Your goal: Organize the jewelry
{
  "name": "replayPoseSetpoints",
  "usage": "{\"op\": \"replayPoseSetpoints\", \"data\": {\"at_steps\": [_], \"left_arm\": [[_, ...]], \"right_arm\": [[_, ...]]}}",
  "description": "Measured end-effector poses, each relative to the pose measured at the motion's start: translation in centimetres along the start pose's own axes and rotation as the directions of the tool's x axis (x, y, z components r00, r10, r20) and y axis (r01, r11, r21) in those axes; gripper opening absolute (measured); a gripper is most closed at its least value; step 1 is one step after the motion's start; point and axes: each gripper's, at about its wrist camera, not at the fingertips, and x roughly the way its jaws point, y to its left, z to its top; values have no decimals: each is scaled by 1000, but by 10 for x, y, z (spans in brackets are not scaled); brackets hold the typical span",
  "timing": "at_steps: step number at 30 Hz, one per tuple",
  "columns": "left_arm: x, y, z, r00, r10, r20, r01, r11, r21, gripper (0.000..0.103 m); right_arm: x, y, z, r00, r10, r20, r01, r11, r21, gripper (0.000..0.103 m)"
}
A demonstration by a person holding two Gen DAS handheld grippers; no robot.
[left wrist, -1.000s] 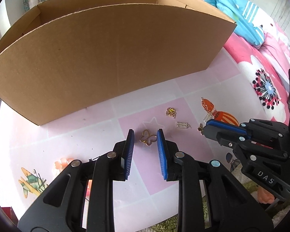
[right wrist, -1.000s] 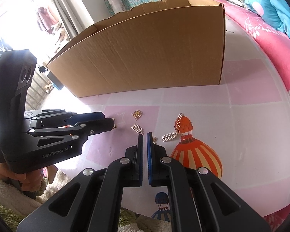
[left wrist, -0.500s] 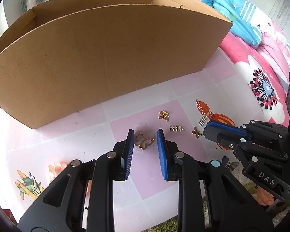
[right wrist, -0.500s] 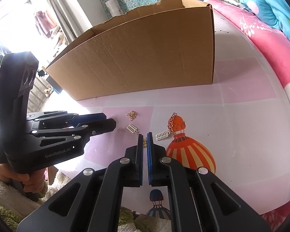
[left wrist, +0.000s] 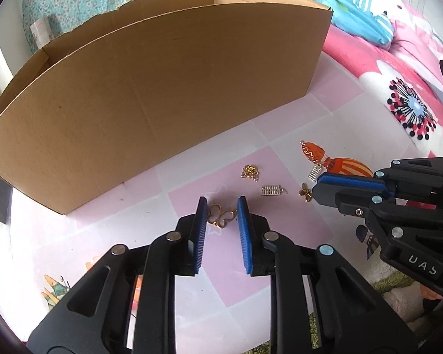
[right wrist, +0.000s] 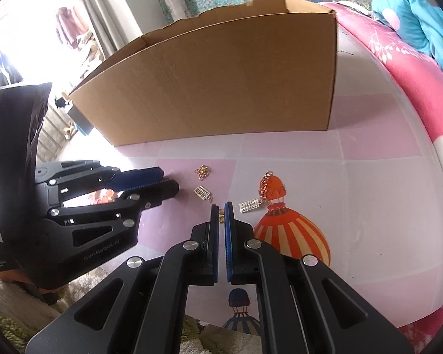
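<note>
Cardboard box (left wrist: 168, 94) fills upper frame, interior hidden. Left gripper (left wrist: 221, 215) jaws closing around gold butterfly pendant (left wrist: 220, 216), pads not yet pressing. Right gripper (right wrist: 221, 216) closed, nothing visibly held; body reads "DAS".

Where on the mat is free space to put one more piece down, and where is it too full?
Free: the strip between the cardboard box and the gold chain cluster, and the mat right of the balloon print. Crowded: around the open butterfly charm, the abacus charm, the left gripper and the right gripper.

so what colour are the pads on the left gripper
Blue, ribbed pads on the black left gripper; clearest in the left wrist view.
</note>
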Motion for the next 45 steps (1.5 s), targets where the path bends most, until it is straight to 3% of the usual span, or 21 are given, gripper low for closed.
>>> {"op": "replayPoseSetpoints", "data": {"at_steps": [7,10,11,24,29,34,35,45], "left_arm": [[-3,8,-6,1000,-4,10,4,1000,14,16],[-5,12,-9,1000,-4,18,3,1000,22,16],[-5,12,-9,1000,-3,19,2,1000,23,16],[0,3,-8,999,-4,34,3,1000,27,16],[0,3,-10,999,-5,39,4,1000,28,16],[0,2,-10,999,-6,43,4,1000,25,16],[0,2,-10,999,-5,44,4,1000,25,16],[-1,2,-12,998,-7,62,6,1000,27,16]], "right_arm": [[7,6,4,999,-34,-23,33,999,-36,5],[7,6,3,999,-39,-31,38,998,-48,26],[7,6,3,998,-47,-31,45,997,-59,26],[14,17,7,993,-100,-58,88,980,-179,26],[18,20,8,988,-141,-68,123,969,-212,18],[20,18,9,987,-135,-89,114,970,-214,14],[21,17,10,987,-131,-91,109,972,-210,7],[22,8,14,993,-88,-85,75,987,-141,7]]}}
